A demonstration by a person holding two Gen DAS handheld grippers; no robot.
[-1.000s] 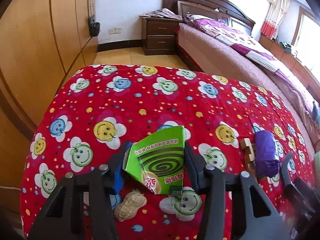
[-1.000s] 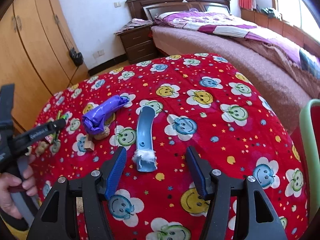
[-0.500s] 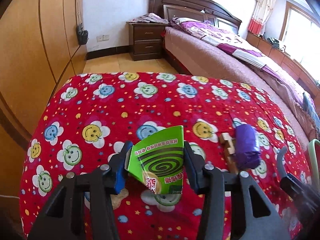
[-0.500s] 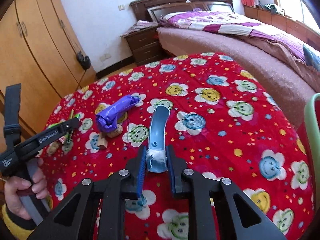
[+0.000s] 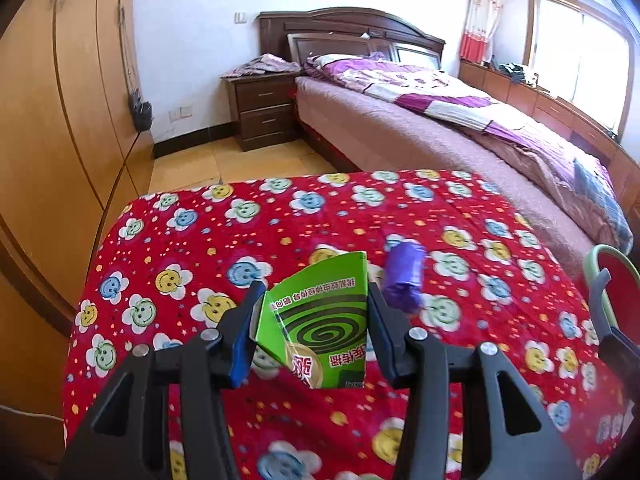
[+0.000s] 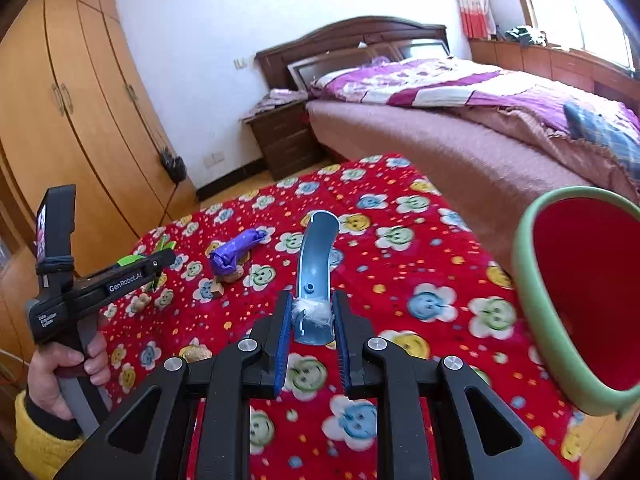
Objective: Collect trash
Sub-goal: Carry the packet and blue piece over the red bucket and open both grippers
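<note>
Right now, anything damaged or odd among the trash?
Yes. The green box in the left gripper is torn and crumpled. The blue plastic strip in the right gripper has white fluff stuck at its gripped end.

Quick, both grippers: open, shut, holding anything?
Left gripper: closed on the green mosquito-coil box.
Right gripper: closed on the blue curved plastic piece.
</note>
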